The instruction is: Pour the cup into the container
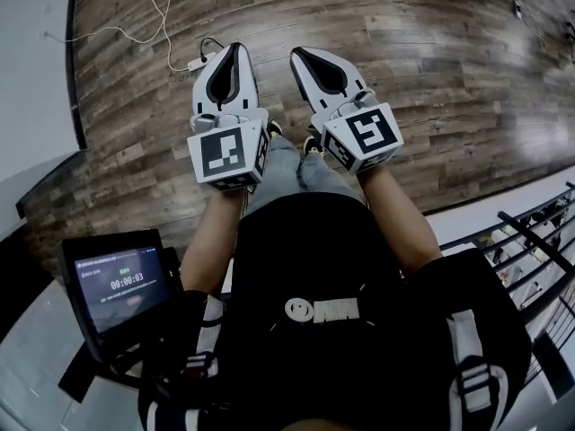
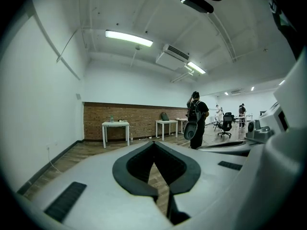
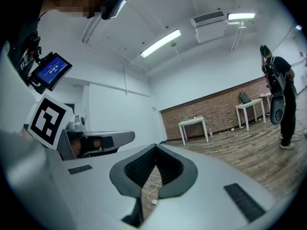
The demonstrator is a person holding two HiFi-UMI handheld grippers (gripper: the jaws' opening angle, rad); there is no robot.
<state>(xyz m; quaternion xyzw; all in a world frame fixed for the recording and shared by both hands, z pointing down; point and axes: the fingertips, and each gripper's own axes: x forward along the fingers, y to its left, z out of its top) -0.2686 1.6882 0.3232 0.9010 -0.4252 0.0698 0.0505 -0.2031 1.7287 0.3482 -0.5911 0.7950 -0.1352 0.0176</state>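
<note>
No cup and no container show in any view. In the head view my left gripper (image 1: 236, 48) and right gripper (image 1: 296, 54) are held side by side in front of the person's body, pointing out over a wood floor (image 1: 404, 52). Both have their jaws closed tip to tip with nothing between them. The left gripper view shows the shut left gripper (image 2: 154, 143) aimed level into a large room. In the right gripper view the shut right gripper (image 3: 155, 147) points the same way, with the left gripper's marker cube (image 3: 48, 119) at its left.
A white cable (image 1: 148, 25) lies on the floor ahead. A small screen (image 1: 117, 285) hangs at the person's left. Far off stand white tables (image 2: 115, 126) by a brick wall, a person with a backpack (image 2: 196, 119), office chairs (image 2: 224, 124), and railings (image 1: 530, 250) at right.
</note>
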